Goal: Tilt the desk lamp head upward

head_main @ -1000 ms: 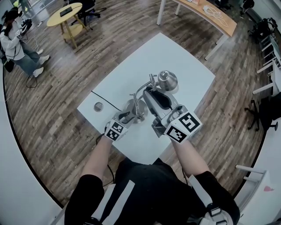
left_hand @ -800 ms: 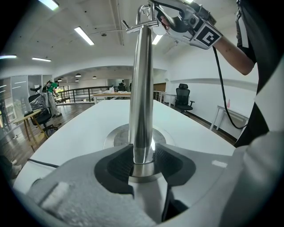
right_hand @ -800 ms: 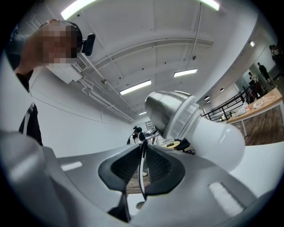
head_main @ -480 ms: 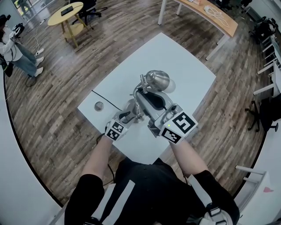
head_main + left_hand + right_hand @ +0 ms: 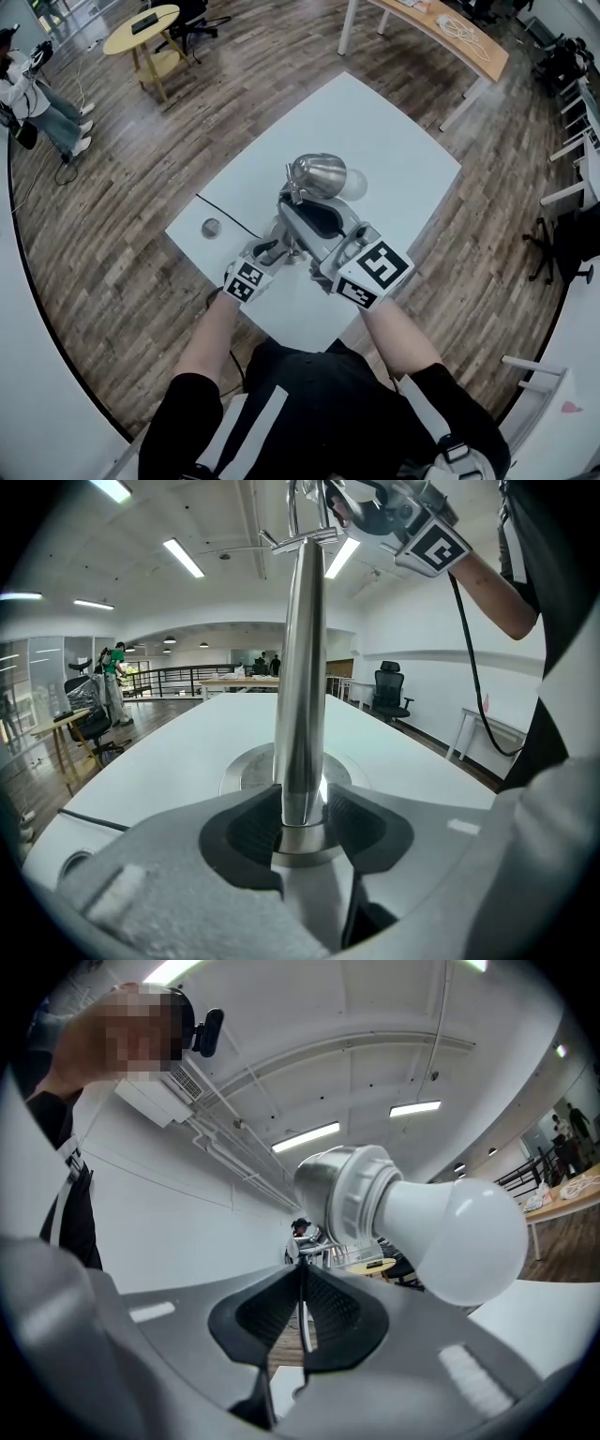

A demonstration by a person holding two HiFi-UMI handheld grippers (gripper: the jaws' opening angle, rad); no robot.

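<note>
A chrome desk lamp stands on the white table (image 5: 394, 150). Its silver head (image 5: 317, 176) carries a white bulb (image 5: 352, 185) (image 5: 459, 1232) that points right and slightly up. My right gripper (image 5: 295, 200) (image 5: 302, 1321) sits just behind the head. Its jaws have been closing and are shut on a thin metal part of the head. My left gripper (image 5: 281, 248) (image 5: 302, 817) is shut on the lamp's upright pole (image 5: 302, 667), just above the round base (image 5: 246, 771).
A black cable (image 5: 223, 213) runs over the table's left corner beside a round grommet (image 5: 210, 226). Off the table are a round yellow table (image 5: 139, 30), a person (image 5: 28, 89) at the far left, a wooden desk (image 5: 459, 33) and office chairs (image 5: 562, 239).
The lamp head has swung left and toward me, and the bulb now shows at its right. My right gripper followed it left. The left gripper has not moved.
</note>
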